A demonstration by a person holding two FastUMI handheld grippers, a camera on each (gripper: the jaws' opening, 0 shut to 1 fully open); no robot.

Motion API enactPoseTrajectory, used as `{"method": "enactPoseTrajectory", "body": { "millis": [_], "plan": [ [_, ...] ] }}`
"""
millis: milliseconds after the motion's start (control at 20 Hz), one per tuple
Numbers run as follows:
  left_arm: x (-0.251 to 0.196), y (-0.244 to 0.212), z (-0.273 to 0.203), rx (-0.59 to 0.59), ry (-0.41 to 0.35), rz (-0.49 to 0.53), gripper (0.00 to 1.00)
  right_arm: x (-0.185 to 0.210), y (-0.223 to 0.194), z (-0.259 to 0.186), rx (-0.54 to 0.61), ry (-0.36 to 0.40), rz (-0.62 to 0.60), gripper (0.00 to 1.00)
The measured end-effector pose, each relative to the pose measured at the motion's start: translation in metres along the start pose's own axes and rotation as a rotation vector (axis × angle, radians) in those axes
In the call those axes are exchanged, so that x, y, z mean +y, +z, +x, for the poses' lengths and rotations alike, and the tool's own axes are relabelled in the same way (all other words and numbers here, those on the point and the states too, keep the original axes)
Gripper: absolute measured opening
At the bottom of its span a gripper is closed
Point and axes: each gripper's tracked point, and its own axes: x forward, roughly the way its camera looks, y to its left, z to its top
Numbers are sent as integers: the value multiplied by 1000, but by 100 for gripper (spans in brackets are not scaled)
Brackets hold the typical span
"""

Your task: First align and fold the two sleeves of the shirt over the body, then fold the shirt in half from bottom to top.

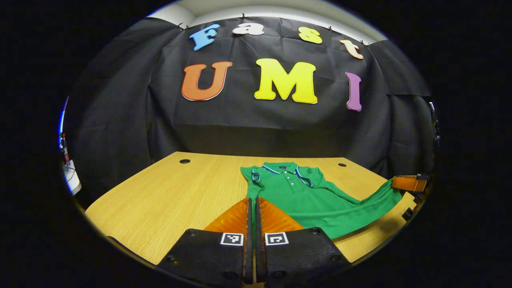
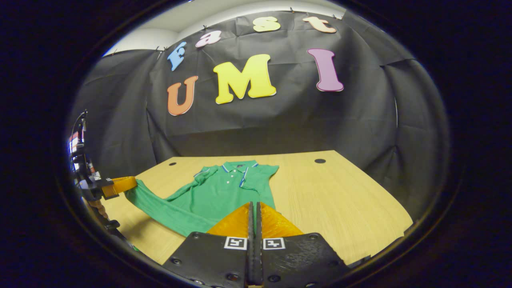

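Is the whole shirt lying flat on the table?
No, the right tongs hold one bottom corner of the shirt up above the table.

Green shirt [image 1: 316,200] on wooden table [image 1: 160,208]

A light, wood-grained bench [image 1: 160,200] with a rounded front edge stands in a booth. Small dark round holes [image 1: 185,161] sit near its far corners; one shows on the right gripper view too [image 2: 320,161]. Creased black cloth [image 1: 248,120] hangs behind and around the bench as the booth's wall, clipped along its top edge. Above the cloth runs a pale grey-white wall or ceiling strip [image 2: 224,12], evenly lit. The bench top catches soft light.
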Motion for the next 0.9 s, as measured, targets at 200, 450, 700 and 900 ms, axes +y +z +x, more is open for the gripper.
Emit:
{"method": "enactPoseTrajectory", "body": {
  "millis": [200,450,700,900],
  "plan": [
    [19,23,36,-7,26,-40,6,11,39,38,-28,18,11,0],
    [34,55,88,-47,52,-7,6,23,87,84,-79,44,-1,0],
    [28,75,152,-68,41,-25,6,14,118,158,-96,-8,-1,0],
    [28,92,206,-83,51,-31,6,3,134,218,-77,-45,18,0]
  ]
}}
